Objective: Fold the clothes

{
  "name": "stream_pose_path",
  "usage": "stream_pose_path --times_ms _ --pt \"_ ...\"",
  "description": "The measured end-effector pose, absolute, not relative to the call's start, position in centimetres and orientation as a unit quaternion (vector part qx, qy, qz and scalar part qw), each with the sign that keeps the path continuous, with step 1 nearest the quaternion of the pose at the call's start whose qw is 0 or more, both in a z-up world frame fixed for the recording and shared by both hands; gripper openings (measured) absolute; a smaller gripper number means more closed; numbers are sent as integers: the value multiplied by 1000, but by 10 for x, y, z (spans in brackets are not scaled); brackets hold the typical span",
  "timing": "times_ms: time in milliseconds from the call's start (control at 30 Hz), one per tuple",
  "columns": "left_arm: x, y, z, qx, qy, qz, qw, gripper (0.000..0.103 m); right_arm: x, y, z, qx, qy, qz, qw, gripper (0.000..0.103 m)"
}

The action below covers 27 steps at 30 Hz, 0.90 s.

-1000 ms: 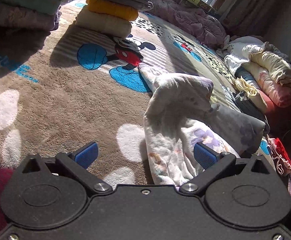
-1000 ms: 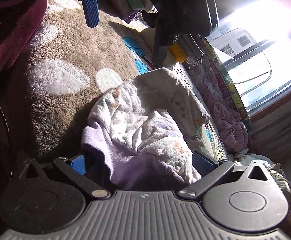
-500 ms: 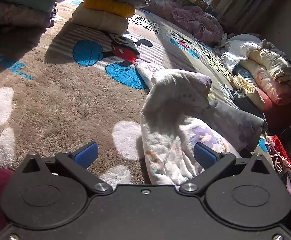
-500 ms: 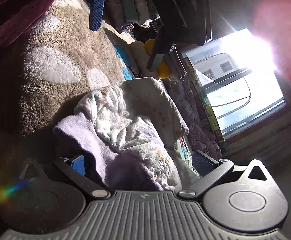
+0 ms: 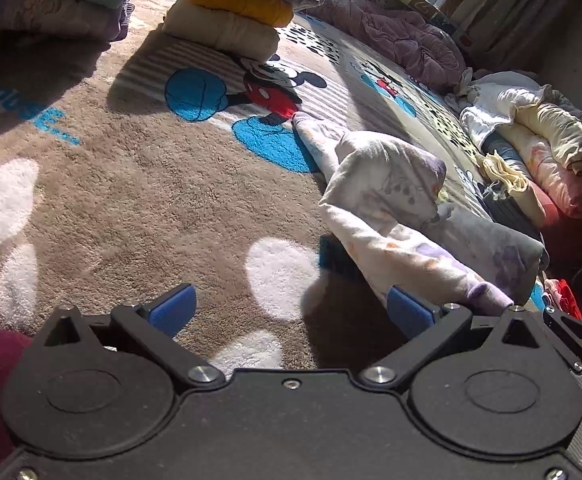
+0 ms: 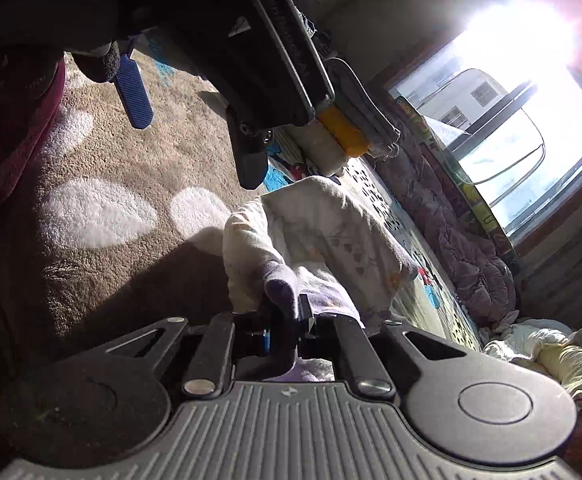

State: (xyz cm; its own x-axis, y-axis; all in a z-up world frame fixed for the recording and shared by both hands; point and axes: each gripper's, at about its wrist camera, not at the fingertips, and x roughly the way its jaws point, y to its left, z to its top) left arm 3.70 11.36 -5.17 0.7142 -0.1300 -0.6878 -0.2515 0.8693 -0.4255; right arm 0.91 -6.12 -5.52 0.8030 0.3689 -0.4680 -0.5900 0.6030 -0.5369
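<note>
The floral garment [image 5: 395, 216] lies crumpled on the cartoon-print rug [image 5: 131, 184], toward the rug's right side, just past the blue circle of the mouse picture. One pale, printed fold stands up in a hump, and a lilac-edged end of the cloth runs down toward the cameras. That lilac end [image 6: 283, 292] is pinched in the right gripper [image 6: 287, 320], whose jaws are drawn together on the fabric, so the near part of the garment hangs lifted off the pile while the rest trails on the rug.

The left gripper [image 5: 291, 312] hovers over bare rug beside the garment with its blue pads [image 5: 173, 310] spread wide and nothing between them; its right pad sits just beside the cloth's lilac edge.

At the rug's far edge stands a stack of folded clothes [image 5: 235, 12], cream at the bottom, yellow above, grey on top. A second folded stack [image 5: 63, 0] sits at the far left corner. Unfolded laundry [image 5: 531, 148] is heaped along the right edge, and a mauve quilt [image 5: 395, 36] lies below the window [image 6: 503, 120].
</note>
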Motion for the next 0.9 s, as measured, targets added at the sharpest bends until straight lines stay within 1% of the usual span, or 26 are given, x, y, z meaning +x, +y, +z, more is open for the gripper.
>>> stream_pose_path --times_ms 100,167,233,333,500,667,733,800,833,867,900 --pt "38 112 -53 -250 379 32 891 103 47 -105 -21 -207 188 240 930 11" --pt "39 110 -53 -247 380 30 891 103 69 -136 -6 -123 198 214 949 9" --pt "39 109 -54 -244 380 28 892 103 85 -172 3 -54 200 184 961 7" --pt "40 107 -56 -243 380 24 892 103 97 -221 4 16 200 139 970 7" --pt "42 100 -58 -245 368 12 897 103 109 -271 -20 84 211 89 970 7" --pt "47 87 -64 -241 363 -12 900 103 115 -292 -51 142 235 68 959 8" --pt "52 79 -68 -233 368 -25 900 103 118 -288 -57 140 240 76 958 8" --pt "55 74 -72 -229 374 -24 899 103 114 -277 -58 113 228 92 963 10" --pt "57 72 -74 -225 377 -23 898 103 112 -271 -57 94 215 103 967 16" --pt "58 70 -76 -221 380 -22 898 103 109 -265 -56 75 203 113 970 40" --pt "59 69 -78 -215 384 -19 898 103 106 -258 -55 53 192 126 972 59"
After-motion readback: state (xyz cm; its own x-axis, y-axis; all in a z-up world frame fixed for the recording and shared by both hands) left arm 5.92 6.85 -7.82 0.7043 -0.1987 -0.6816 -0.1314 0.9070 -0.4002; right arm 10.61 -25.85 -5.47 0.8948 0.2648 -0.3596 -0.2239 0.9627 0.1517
